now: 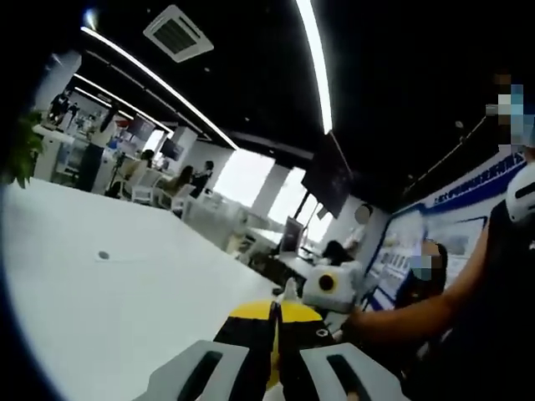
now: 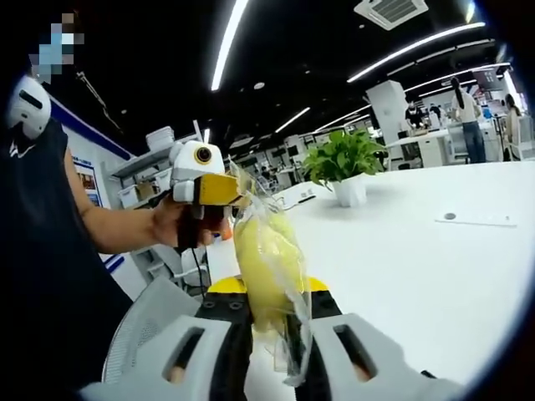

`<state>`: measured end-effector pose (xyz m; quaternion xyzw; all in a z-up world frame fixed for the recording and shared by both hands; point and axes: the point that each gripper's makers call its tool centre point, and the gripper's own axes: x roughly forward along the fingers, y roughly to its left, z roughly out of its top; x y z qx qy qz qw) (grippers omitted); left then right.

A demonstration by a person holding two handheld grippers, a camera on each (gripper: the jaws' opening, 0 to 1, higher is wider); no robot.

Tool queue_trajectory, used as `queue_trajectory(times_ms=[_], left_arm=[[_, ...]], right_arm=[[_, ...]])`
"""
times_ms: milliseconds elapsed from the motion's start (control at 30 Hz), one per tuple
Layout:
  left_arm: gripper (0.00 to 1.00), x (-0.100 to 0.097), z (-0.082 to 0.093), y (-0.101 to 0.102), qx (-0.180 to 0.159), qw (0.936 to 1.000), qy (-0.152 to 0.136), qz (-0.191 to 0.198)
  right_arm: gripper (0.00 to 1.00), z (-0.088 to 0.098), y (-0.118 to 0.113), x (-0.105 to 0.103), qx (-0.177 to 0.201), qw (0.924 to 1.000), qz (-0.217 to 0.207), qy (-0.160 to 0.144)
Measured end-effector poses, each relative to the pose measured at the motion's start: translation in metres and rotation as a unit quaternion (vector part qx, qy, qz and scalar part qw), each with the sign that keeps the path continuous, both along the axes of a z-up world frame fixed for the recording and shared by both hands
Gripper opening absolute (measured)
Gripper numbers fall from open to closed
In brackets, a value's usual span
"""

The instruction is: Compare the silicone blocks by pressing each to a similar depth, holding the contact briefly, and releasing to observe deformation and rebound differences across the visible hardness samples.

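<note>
Gripping a yellow silicone block in its clear plastic bag (image 2: 269, 261), the right gripper (image 2: 269, 334) has its jaws closed narrow on the bag's lower end, at six o'clock in the right gripper view. The bag rises toward twelve o'clock, its upper end caught by the left gripper (image 2: 219, 190) at ten o'clock, held in a person's hand (image 2: 171, 221). In the left gripper view, the left gripper (image 1: 274, 334) at six o'clock shows jaws pressed nearly together; the bag is too hidden there to make out. A white table (image 2: 435, 267) spreads from three to five o'clock, with a potted plant (image 2: 344, 167) at one o'clock. The slippery bag may slide out, and pulling from both ends could tear the plastic.
</note>
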<state>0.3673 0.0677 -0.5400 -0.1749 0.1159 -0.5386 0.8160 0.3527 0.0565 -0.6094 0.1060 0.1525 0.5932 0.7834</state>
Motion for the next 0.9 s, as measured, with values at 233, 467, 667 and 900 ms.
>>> queue_trajectory(times_ms=[233, 467, 667, 900], left_arm=[[0.00, 0.0006, -0.0011, -0.0004, 0.008, 0.9999, -0.010, 0.004], [0.00, 0.0030, -0.0012, -0.0027, 0.015, 0.9997, -0.018, 0.007], [0.00, 0.0003, -0.0037, -0.0049, 0.013, 0.9999, -0.001, -0.005], [0.00, -0.0010, -0.0063, -0.0059, 0.020, 0.9997, -0.008, -0.012]], right_arm=[[0.08, -0.0010, -0.0010, -0.0008, -0.003, 1.0000, -0.001, 0.001], [0.08, -0.0011, -0.0034, 0.0006, -0.005, 1.0000, -0.002, 0.001], [0.06, -0.0030, -0.0057, -0.0011, -0.012, 0.9999, 0.002, 0.002], [0.05, -0.0056, -0.0073, -0.0012, -0.021, 0.9998, 0.005, 0.004]])
